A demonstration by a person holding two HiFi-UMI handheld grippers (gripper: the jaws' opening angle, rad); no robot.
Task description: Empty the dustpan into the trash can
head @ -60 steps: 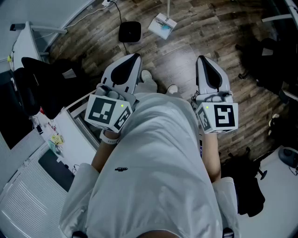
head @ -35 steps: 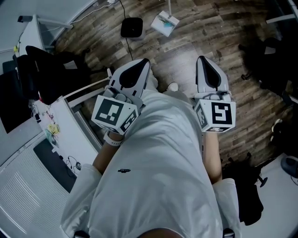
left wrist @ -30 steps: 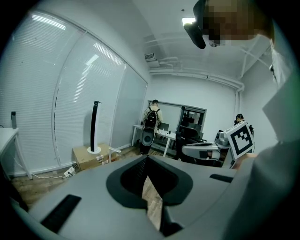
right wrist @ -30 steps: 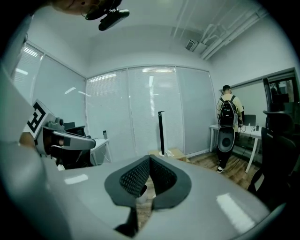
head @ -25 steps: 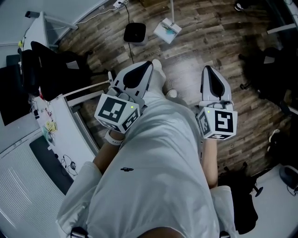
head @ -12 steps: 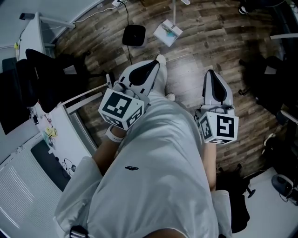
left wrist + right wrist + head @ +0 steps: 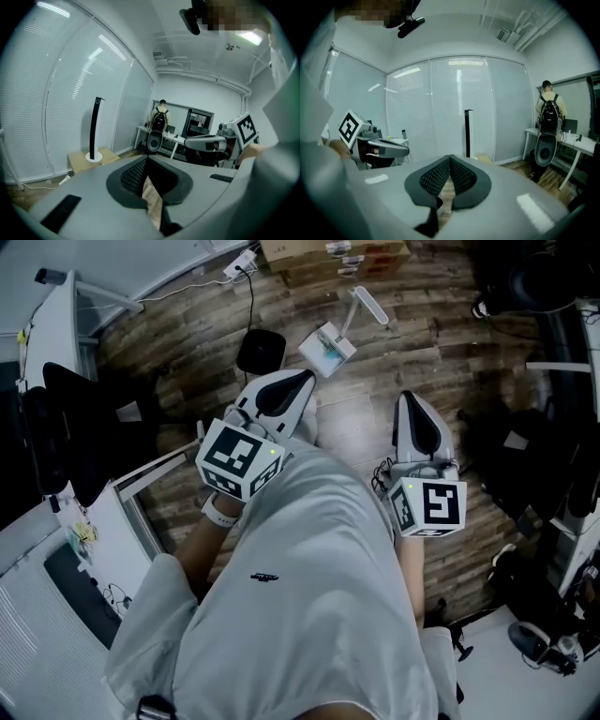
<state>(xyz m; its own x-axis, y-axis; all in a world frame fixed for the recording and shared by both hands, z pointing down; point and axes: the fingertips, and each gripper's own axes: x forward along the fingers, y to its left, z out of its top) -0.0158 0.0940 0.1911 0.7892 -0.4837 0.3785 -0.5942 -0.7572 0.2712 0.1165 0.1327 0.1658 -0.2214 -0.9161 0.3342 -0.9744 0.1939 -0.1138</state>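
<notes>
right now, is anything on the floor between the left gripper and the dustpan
Nothing visible. Only bare wood floor lies between the left gripper and the dustpan ahead of it. That gripper's fingers are shut and hold nothing.

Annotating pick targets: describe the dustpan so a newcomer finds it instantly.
In the head view, find the wood floor ahead of the person, just below the cardboard boxes. The dustpan lies right of the black trash can; unlike that dark round can, it is white and boxy, with a long handle angling up-right.
</notes>
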